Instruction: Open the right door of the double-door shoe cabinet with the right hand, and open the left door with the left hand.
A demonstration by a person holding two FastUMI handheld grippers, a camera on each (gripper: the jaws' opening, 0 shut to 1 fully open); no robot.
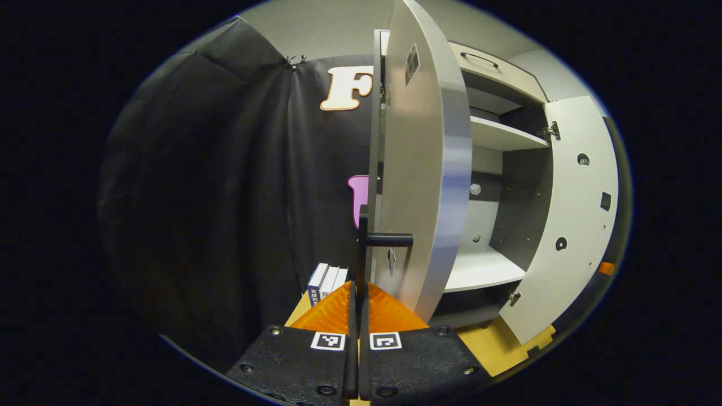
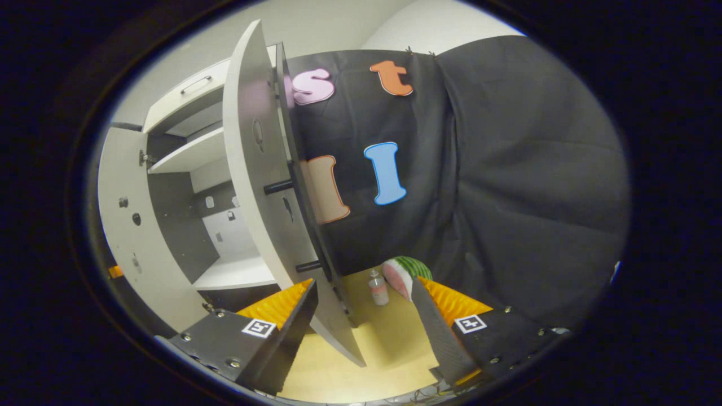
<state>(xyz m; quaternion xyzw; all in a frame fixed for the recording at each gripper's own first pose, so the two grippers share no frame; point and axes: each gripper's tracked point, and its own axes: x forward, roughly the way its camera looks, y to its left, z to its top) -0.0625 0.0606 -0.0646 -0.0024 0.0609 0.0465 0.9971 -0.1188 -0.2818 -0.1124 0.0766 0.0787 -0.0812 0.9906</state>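
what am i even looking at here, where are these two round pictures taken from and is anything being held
No robot here: a person holds a two-finger gripper in each hand, and a fisheye camera rides on each one, looking forward along its jaws. Both face a shoe cabinet whose two doors stand open.

In the left gripper view, the left gripper has its jaws shut on the dark handle of the left door. The right door stands farther off.

In the right gripper view, the right gripper has its jaws wide apart, holding nothing.

On the yellow surface are a watermelon slice and a small bottle, with some books on the other side.
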